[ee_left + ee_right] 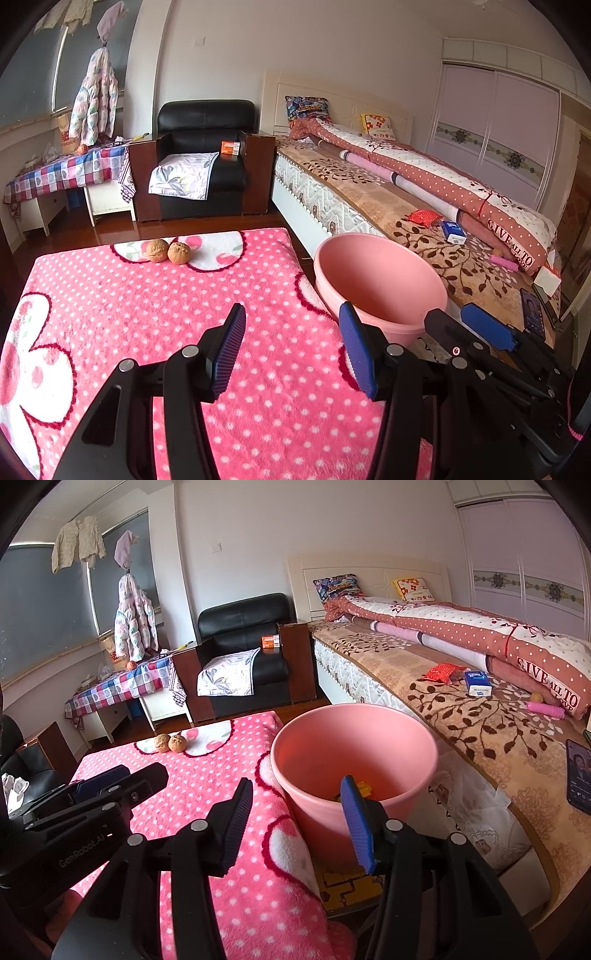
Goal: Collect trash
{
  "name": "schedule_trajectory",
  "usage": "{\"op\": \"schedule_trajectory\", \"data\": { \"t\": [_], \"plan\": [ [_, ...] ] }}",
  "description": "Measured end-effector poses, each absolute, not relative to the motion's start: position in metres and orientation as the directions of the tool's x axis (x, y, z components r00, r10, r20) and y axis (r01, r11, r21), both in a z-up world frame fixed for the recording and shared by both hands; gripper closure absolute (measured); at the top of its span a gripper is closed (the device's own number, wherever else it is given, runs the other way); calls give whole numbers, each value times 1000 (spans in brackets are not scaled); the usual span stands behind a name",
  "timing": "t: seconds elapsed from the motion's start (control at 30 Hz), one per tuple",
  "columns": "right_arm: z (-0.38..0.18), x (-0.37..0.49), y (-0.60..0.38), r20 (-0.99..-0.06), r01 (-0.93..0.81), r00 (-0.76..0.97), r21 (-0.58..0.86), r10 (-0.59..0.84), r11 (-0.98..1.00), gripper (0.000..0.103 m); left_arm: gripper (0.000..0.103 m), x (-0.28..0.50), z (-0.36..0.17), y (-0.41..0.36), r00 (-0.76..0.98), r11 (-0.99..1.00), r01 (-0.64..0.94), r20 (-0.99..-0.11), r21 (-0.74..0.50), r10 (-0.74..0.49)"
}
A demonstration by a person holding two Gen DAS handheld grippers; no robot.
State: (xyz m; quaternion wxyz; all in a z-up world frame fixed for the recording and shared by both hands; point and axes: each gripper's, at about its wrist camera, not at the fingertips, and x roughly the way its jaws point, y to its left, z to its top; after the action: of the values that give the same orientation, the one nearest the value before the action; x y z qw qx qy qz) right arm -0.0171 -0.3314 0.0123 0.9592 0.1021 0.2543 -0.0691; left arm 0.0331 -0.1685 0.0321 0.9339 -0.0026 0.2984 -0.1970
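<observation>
Both grippers sat right under my cameras with nothing in them: the left gripper (291,350) was spread wide over the pink polka-dot blanket (147,332), and the right gripper (299,821) was parted too, its right finger hanging over the near rim of the pink bin (369,734). No pad was touching anything as far as I could see.

Down in the bin, something yellow (364,788) was showing at the bottom, half hidden behind my finger, so I couldn't say what it was. Trash I still had to collect, going by what looked like it: two walnuts (170,252) side by side at the far edge of the blanket-covered tabletop, then over on the bed (461,716) a red wrapper (441,672) and a blue tissue pack (477,683) just beside it.

What worried me from there:
- Walnuts are round and hard, so an off-centre pinch would probably squirt one off the far edge onto the floor.
- That wrapper lay flat on soft bedding; I figured I'd grab fabric along with it.
- Swinging the right gripper out could clip the rim, since the bin stood squeezed between tabletop and bed.
- A phone (580,775) lay on the bed edge near my reach path, and knocking that off would've been bad.
</observation>
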Motion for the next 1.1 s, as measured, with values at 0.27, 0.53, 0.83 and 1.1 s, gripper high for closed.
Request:
{"op": "schedule_trajectory", "data": {
  "t": [0.27, 0.53, 0.83, 1.1],
  "plan": [
    [10, -16, -331, -509, 183, 857, 160, -78, 970, 53, 51, 32, 30, -170, 740, 923, 366, -562, -123, -368],
    [10, -16, -330, -511, 184, 856, 161, -78, 970, 53, 51, 33, 27, -171, 737, 922, 366, -566, -124, -369],
    [7, -15, -331, -516, 185, 853, 161, -78, 969, 53, 51, 32, 26, -172, 736, 922, 366, -567, -126, -370],
    [8, -14, -331, -519, 187, 851, 161, -78, 969, 53, 51, 33, 24, -172, 731, 921, 368, -573, -128, -372]
  ]
}}
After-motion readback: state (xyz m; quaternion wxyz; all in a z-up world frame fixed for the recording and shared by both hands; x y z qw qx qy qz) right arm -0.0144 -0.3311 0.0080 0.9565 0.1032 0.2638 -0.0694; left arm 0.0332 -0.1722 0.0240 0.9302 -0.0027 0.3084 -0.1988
